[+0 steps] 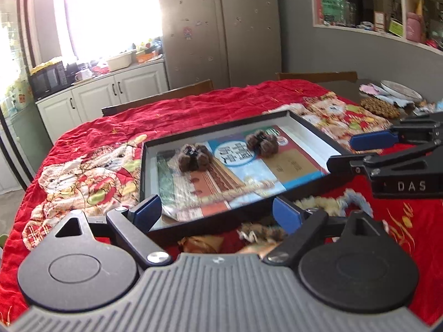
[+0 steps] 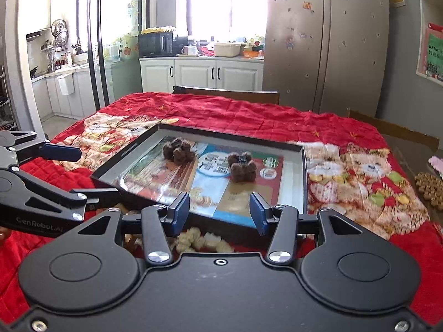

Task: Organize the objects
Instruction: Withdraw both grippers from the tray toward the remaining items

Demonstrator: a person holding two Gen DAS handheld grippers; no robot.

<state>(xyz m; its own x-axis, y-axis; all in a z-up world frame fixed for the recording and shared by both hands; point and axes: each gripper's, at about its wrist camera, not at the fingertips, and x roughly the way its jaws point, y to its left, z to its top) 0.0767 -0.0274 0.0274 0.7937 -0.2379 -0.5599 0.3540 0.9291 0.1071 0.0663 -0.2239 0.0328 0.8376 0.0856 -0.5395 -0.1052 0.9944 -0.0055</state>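
A red quilt (image 2: pixel 249 116) covered the tabletop, and on it lay a shallow black tray (image 2: pixel 301 182) holding a book (image 2: pixel 171 177) and two brown fuzzy clips (image 2: pixel 177 149), well apart. More fluffy pieces (image 2: pixel 193 242) lay just before the tray's near edge. The left tool (image 1: pixel 216 211) stood wide apart and empty; the right tool (image 2: pixel 220 210), partly open, gripped nothing. Gathering seemed underway; next, one tool likely needed to lower onto a loose piece.
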